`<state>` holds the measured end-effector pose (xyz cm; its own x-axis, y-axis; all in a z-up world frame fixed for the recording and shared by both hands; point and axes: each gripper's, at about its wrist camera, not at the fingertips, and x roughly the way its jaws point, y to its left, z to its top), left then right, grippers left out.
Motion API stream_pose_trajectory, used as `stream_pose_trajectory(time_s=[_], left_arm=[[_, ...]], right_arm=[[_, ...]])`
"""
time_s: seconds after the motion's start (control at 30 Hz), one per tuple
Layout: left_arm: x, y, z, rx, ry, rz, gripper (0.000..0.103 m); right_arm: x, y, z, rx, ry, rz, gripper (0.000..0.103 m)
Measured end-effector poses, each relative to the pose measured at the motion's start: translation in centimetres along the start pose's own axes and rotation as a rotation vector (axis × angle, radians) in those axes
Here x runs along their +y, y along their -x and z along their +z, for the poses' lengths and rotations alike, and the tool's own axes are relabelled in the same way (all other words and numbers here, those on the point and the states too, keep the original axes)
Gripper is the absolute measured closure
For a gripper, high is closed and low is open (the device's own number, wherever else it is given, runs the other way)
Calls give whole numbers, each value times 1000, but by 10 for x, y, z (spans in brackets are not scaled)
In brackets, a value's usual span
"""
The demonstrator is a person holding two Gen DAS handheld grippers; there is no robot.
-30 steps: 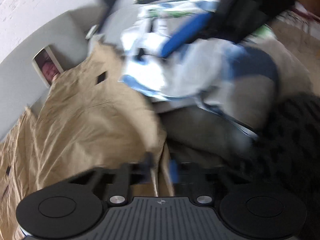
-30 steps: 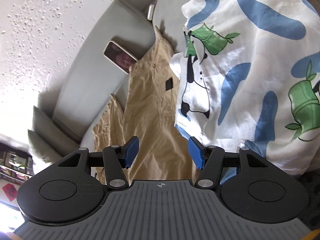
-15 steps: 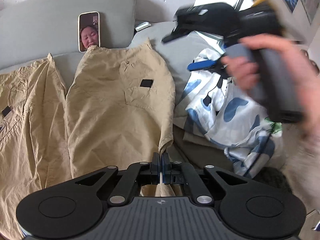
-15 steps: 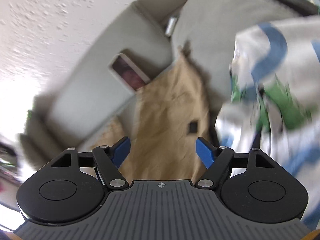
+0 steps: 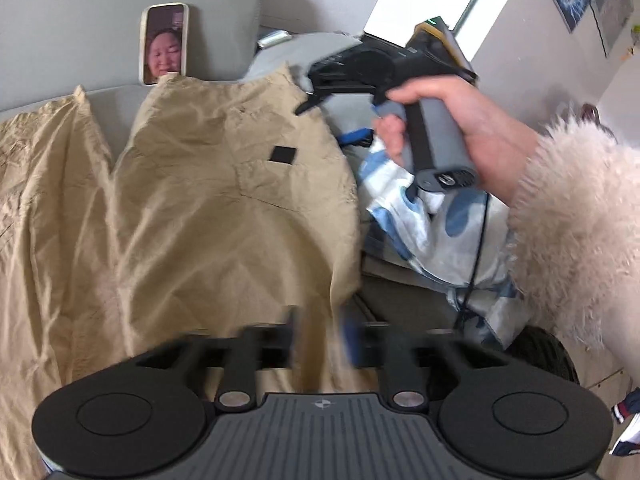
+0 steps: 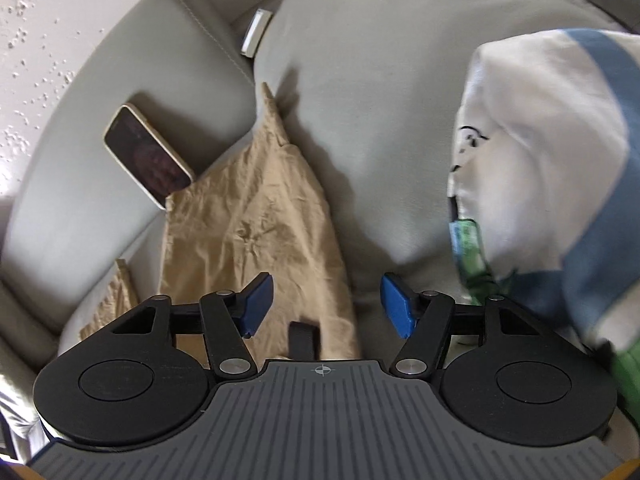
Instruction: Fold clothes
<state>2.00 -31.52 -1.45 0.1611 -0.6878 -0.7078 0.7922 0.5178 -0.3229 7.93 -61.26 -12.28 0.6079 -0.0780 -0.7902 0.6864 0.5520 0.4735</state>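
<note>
Tan trousers (image 5: 208, 208) lie spread over the grey sofa seat, a black label (image 5: 284, 155) on the near panel. My left gripper (image 5: 324, 334) sits at their lower right edge, its blurred fingers apart with tan cloth between them. A hand holds my right gripper (image 5: 328, 120) over the trousers' upper right corner. In the right wrist view that gripper (image 6: 328, 304) is open above the tan trousers (image 6: 256, 232), nothing between its blue pads (image 6: 396, 308).
A white cloth with blue and green print (image 6: 540, 160) is heaped on the right, also visible as the printed cloth (image 5: 420, 220). A phone (image 5: 165, 42) leans on the sofa back (image 5: 80, 20). A fluffy sleeve (image 5: 572, 232) fills the right.
My left gripper was shut on the trousers' edge half a second ago; its fingers have now parted. The right gripper swung left from the printed cloth to above the trousers.
</note>
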Motion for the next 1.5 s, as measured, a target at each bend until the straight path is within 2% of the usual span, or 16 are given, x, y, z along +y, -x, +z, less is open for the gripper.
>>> stream_pose_trajectory(time_s=[0.2,0.43,0.5,0.53,0.57,0.6,0.87,1.0,1.03,1.1,1.13,1.17,1.23,1.37,1.5], left_arm=[[-39,-25,-1,35,-115,22,57],[-65,-70,3,107,-206,131,58],[-67,-78,4,110,-219,167,63],[-67,-81,5,110,-225,186,70],[-64,-82,6,110,-219,199,89],[-60,-80,8,110,-204,209,99],[-15,-28,20,42,-67,146,101],[-1,-15,24,32,-19,107,101],[1,-13,24,30,-11,98,101],[5,-8,24,28,6,79,101],[8,-5,25,26,14,70,101],[10,-3,25,25,23,56,101],[15,2,24,18,45,20,101],[35,19,23,-17,108,-55,101],[72,49,9,-76,170,-99,101]], right_arm=[[-1,-3,-3,30,31,8,36],[-7,5,-3,79,36,42,35],[-9,3,-3,84,27,55,35],[-9,3,-3,84,21,60,35],[-9,3,-3,78,12,63,35],[-9,2,-2,69,2,66,35],[-5,-7,3,-49,-39,69,35],[11,-17,2,-101,-7,35,35],[17,-18,1,-126,14,19,37],[28,-19,3,-193,61,-28,50],[35,-22,5,-211,101,-59,73],[42,-24,8,-225,145,-91,101],[57,-25,8,-232,213,-136,100],[92,-5,-4,-295,345,-120,101],[138,18,-14,-306,414,-71,101]])
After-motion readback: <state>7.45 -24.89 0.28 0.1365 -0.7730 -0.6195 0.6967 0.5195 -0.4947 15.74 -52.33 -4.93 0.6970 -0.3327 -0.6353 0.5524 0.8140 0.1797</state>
